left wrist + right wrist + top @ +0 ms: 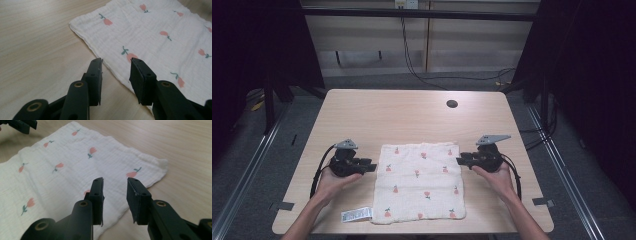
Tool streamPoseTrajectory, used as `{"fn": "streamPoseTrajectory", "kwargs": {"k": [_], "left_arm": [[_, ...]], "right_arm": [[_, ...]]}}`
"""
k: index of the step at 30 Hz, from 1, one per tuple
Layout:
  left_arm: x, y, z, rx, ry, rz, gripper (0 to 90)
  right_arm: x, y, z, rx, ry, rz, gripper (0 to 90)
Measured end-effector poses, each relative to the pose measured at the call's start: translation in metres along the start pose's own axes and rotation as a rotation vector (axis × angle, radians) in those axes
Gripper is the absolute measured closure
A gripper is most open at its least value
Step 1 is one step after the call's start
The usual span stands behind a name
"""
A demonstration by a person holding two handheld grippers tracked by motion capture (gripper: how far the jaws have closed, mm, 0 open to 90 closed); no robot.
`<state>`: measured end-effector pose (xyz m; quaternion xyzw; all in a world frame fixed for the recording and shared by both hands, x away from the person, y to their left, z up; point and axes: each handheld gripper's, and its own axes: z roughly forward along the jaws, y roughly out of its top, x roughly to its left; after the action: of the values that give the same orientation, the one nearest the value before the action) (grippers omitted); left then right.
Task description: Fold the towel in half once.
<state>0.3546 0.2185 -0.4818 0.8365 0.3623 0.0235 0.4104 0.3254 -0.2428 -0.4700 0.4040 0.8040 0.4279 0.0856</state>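
Cloth: a white cloth (pixel 419 182) with small pink flowers lies flat on the worktop (pixel 412 112), near the person's edge, between the two hands. It looks folded to an almost square shape.
Label: a small white label (pixel 356 215) sticks out at the near left corner of the cloth.
Left gripper: the left gripper (pixel 371 165) is just beside the left edge of the cloth, toward its far half. In the left gripper view (pixel 116 66) the jaws stand partly apart with nothing between them; the cloth edge runs under the gap.
Right gripper: the right gripper (pixel 460 159) is at the right edge, near the far right corner. In the right gripper view (pixel 115 185) the jaws are also partly apart and empty, above the cloth border.
Key relation: the cloth lies inward from both grippers, each one pointing at its own side edge, so both hands are about equally near. The two side edges run from near to far.
Judgement: if a next fold comes, each gripper probably takes the edge on its own side.
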Motion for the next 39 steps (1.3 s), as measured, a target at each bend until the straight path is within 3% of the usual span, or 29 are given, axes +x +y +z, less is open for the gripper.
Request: {"fn": "streamPoseTrajectory", "kwargs": {"k": [1, 4, 9, 13, 15, 18, 21, 23, 25, 28, 30, 34, 37, 39], "left_arm": [[0.003, 0.001, 0.002, -0.013, -0.002, -0.021, 61.4], [0.008, 0.006, 0.006, -0.013, -0.002, -0.018, 61.6], [0.013, 0.015, 0.012, -0.016, 0.007, -0.01, 61.5], [0.02, 0.022, 0.016, -0.028, 0.02, -0.012, 62.1], [0.024, 0.024, 0.018, -0.043, 0.016, -0.03, 62.5], [0.026, 0.027, 0.023, -0.038, 0.019, -0.02, 61.9], [0.029, 0.029, 0.028, -0.044, 0.018, -0.028, 61.5], [0.03, 0.03, 0.031, -0.068, 0.051, -0.045, 62.8], [0.032, 0.029, 0.036, -0.087, 0.045, -0.076, 64.6], [0.031, 0.032, 0.041, -0.057, 0.052, -0.052, 62.6], [0.032, 0.034, 0.042, -0.045, 0.034, -0.04, 60.1], [0.037, 0.033, 0.045, -0.032, 0.033, -0.045, 57.8], [0.042, 0.031, 0.05, -0.025, 0.041, -0.063, 58.3], [0.044, 0.03, 0.053, -0.025, 0.018, -0.055, 60.0]], "right_arm": [[-0.004, 0.002, 0.001, -0.004, -0.009, 0.005, 63.9], [-0.018, 0.007, 0.007, 0.0, -0.004, 0.022, 60.5], [-0.034, 0.014, 0.024, 0.022, -0.066, 0.022, 60.8], [-0.041, 0.022, 0.04, 0.077, -0.088, -0.001, 59.5], [-0.045, 0.027, 0.047, 0.086, -0.112, -0.002, 59.9], [-0.051, 0.031, 0.055, 0.087, -0.117, 0.012, 61.8], [-0.056, 0.03, 0.062, 0.087, -0.112, 0.028, 62.5], [-0.057, 0.029, 0.067, 0.084, -0.093, 0.043, 63.8], [-0.054, 0.029, 0.07, 0.092, -0.102, 0.039, 70.1], [-0.056, 0.027, 0.071, 0.086, -0.103, 0.052, 80.6], [-0.057, 0.024, 0.07, 0.075, -0.095, 0.074, 85.5], [-0.056, 0.023, 0.062, 0.033, -0.057, 0.084, 87.7], [-0.055, 0.023, 0.058, 0.021, -0.054, 0.082, 87.8], [-0.056, 0.023, 0.056, 0.015, -0.053, 0.088, 87.8]]}}
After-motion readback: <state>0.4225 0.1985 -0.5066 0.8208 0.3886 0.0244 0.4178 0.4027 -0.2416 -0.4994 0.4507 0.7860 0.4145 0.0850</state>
